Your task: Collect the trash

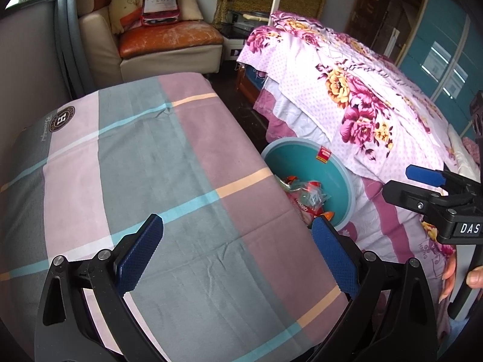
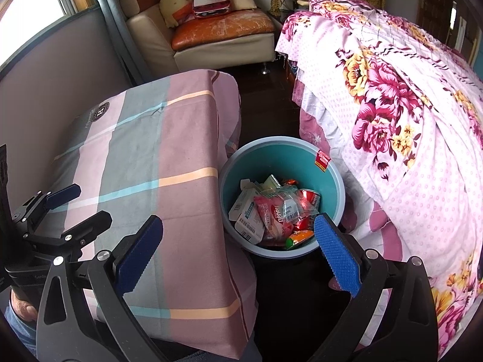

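A round blue bin (image 2: 273, 158) stands on the floor between the table and the bed, holding several wrappers and small cartons (image 2: 271, 211). My right gripper (image 2: 238, 250) hovers open and empty just above the bin's near rim and the table's edge. My left gripper (image 1: 237, 250) is open and empty over the plaid tablecloth (image 1: 166, 166), which bears no trash that I can see. In the left wrist view the bin (image 1: 297, 158) is partly hidden behind the table edge, its trash (image 1: 305, 196) showing, and the right gripper (image 1: 404, 185) hangs open at the right. The left gripper (image 2: 80, 209) shows at the left.
A bed with a pink floral quilt (image 2: 407, 120) crowds the bin's right side. A beige sofa (image 2: 217, 30) with cushions and a bottle-shaped pillow stands at the back. Dark floor (image 2: 265, 105) runs between table and bed. A hand (image 1: 474, 277) holds the right gripper.
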